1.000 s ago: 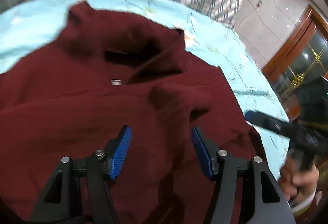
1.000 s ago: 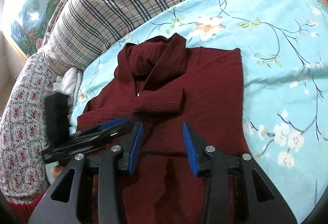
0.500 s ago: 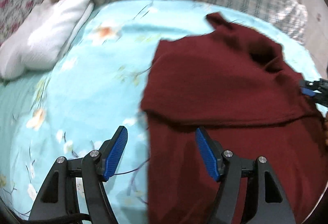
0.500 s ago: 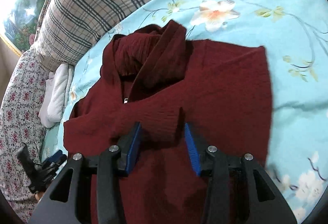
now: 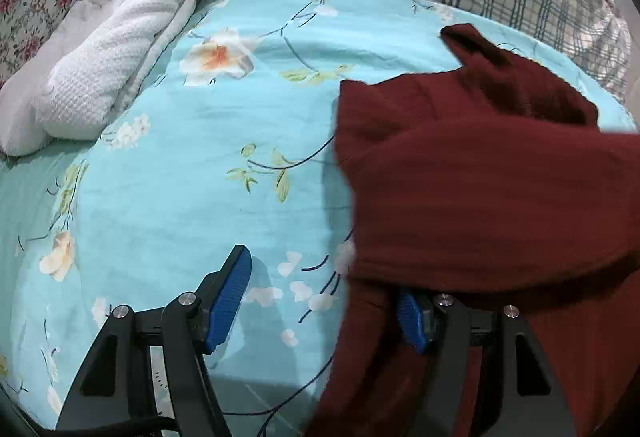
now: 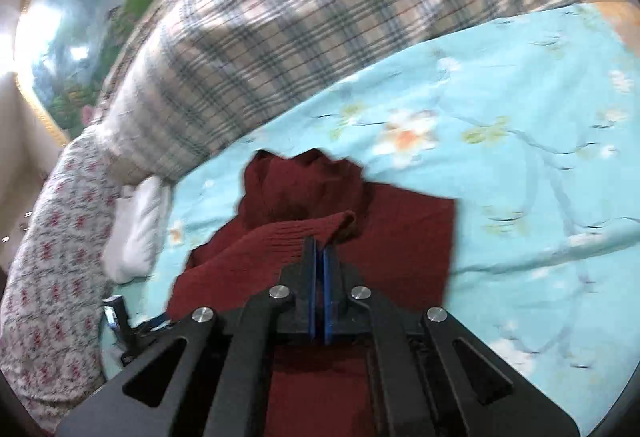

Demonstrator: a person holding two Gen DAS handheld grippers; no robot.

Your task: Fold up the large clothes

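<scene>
Fingers of the right gripper (image 6: pixel 319 257), just closed, are seen clamped on the cuff of a maroon sweater (image 6: pixel 404 237) spread on the bed (image 6: pixel 520 165), the left gripper (image 5: pixel 320 297) held apart at its edge; the thin pinch could be lost and the sleeve dropped crooked.

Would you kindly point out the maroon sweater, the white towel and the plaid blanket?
maroon sweater (image 5: pixel 480 197), left wrist view, raised sleeve.
white towel (image 5: pixel 108 77), left wrist view, middle of its knitted top.
plaid blanket (image 6: pixel 280 37), right wrist view, its broad middle.
</scene>
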